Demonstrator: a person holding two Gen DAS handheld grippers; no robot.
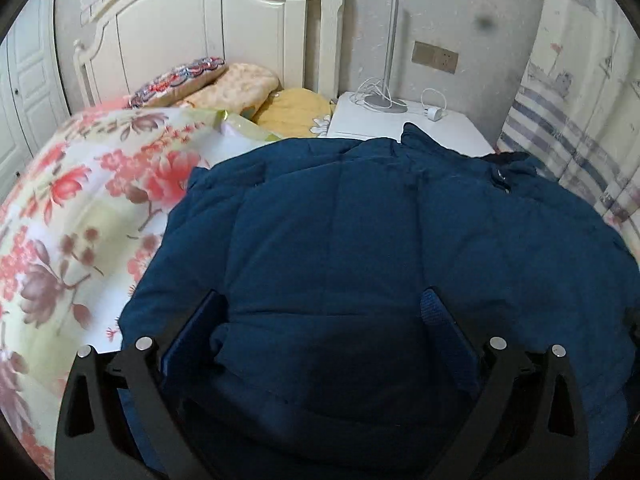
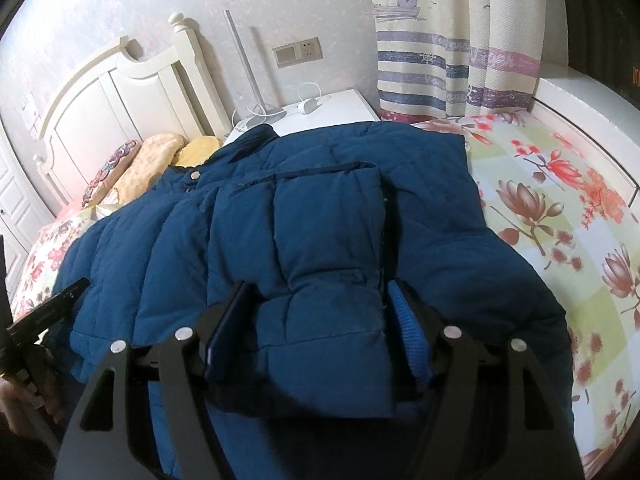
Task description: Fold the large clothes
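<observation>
The padded blue jacket (image 2: 320, 232) spread on the flowered bed (image 2: 560, 208) looks bulky, soft and springy, best pinched at a hem or sleeve edge, where the right gripper (image 2: 316, 320) straddles a folded sleeve, jaws apart; the left gripper (image 1: 320, 320) stands wide, holding nothing.

Bed (image 2: 560, 216) with floral sheet carries blue padded jacket (image 2: 320, 220) near its edge; pillows (image 1: 240, 88) at headboard end.

Left claw (image 1: 322, 312) open, right claw (image 2: 320, 304) open
</observation>
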